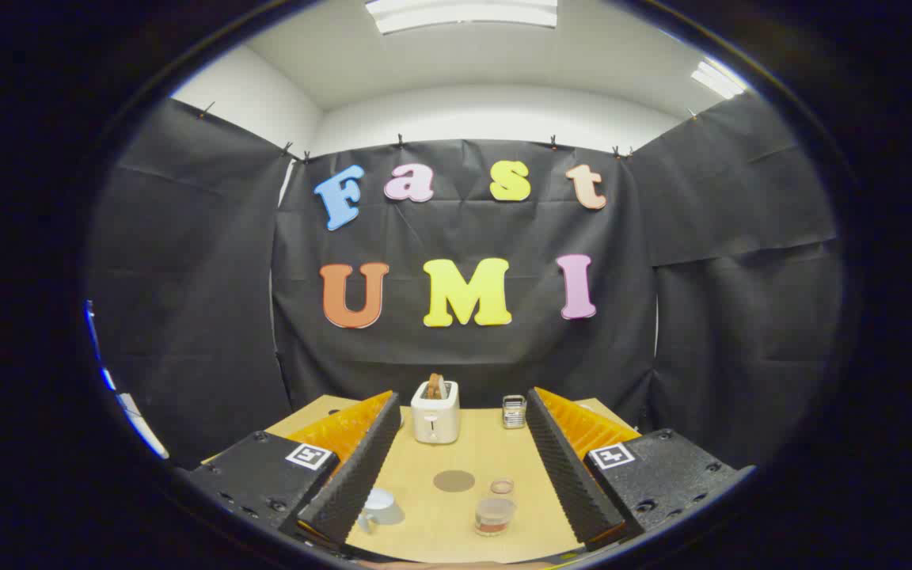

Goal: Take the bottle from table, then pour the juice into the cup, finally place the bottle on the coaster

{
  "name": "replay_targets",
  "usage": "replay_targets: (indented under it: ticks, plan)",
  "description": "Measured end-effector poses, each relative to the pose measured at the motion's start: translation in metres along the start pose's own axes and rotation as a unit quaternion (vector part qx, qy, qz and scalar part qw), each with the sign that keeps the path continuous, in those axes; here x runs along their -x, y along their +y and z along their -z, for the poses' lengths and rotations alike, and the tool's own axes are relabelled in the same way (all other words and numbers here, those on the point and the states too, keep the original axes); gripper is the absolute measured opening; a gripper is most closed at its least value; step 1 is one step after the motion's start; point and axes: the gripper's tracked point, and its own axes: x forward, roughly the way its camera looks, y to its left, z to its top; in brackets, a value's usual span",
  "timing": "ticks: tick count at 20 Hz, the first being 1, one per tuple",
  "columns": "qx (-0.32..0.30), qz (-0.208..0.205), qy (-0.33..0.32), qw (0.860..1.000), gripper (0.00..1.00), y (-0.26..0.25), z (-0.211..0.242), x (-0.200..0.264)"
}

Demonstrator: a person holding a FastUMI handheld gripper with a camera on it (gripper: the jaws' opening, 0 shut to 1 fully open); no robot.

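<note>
A small clear bottle (495, 507) with brown juice in its lower part stands upright on the wooden table (495, 451), between my fingers and nearer the right one. A pale cup (379, 509) lies close to the left finger (357, 463). The round grey-brown coaster (454, 480) lies flat just beyond the bottle, toward the middle of the table. My gripper (456, 467) hangs above the table, open wide, with nothing held between the ridged pads.
A white toaster (435, 412) with a slice of bread sticking out stands at the table's far edge. A small metal rack-like object (514, 412) stands to its right. Black cloth walls enclose the booth on three sides.
</note>
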Motion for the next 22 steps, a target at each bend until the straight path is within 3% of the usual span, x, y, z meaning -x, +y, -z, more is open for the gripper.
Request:
replay_targets:
  ticks: [13, 22]
  plan:
    - [0.007, 0.007, -0.009, 1.000, 1.00, -0.018, -0.016, 0.007]
    - [0.010, 0.016, 0.005, 1.000, 1.00, -0.032, 0.015, -0.009]
